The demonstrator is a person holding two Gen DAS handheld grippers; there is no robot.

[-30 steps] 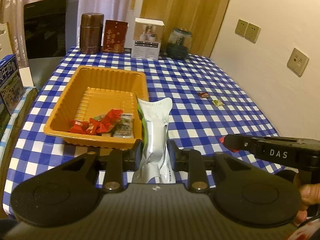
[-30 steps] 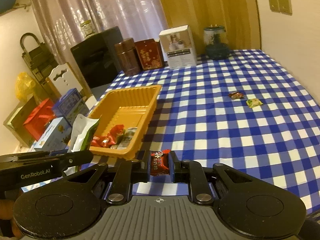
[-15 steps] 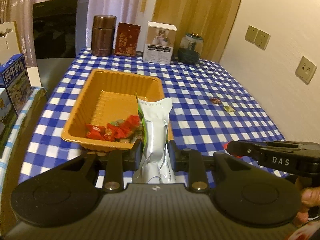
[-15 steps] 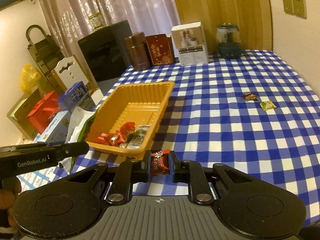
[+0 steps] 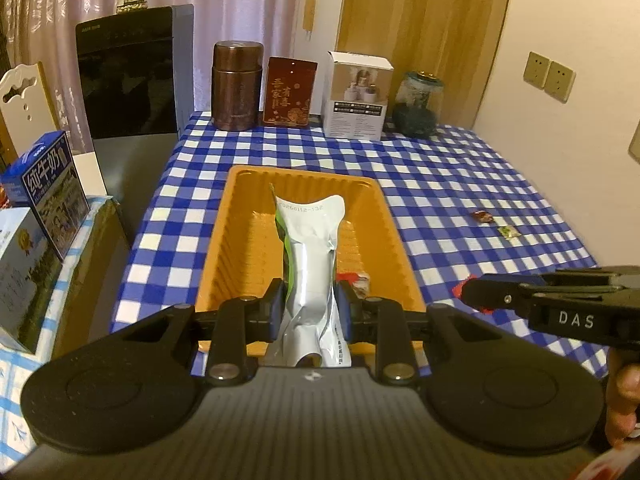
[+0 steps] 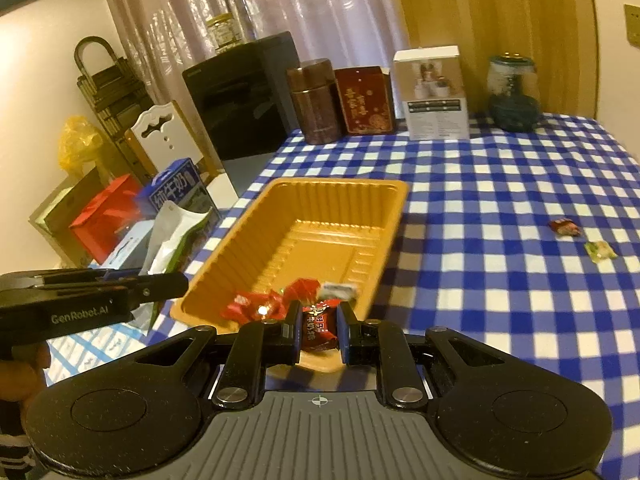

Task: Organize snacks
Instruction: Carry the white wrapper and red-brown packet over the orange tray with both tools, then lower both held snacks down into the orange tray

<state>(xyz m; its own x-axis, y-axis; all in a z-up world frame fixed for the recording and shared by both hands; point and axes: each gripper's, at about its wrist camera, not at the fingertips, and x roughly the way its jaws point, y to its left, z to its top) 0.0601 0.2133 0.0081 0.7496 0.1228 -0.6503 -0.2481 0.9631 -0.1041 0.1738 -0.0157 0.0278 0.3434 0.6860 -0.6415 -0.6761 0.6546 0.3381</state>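
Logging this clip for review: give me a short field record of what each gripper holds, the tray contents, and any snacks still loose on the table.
left gripper: shut on silver snack pouch, held over the orange tray
right gripper: shut on red wrapped candy, at the tray's near edge
tray contents: red wrapped candies at the near end
loose on checked tablecloth: red candy, green candy

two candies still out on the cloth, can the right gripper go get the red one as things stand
Probably not yet. The right gripper is shut on a red candy over the tray, so its jaws are full. The path across the cloth to the loose red candy looks bare.
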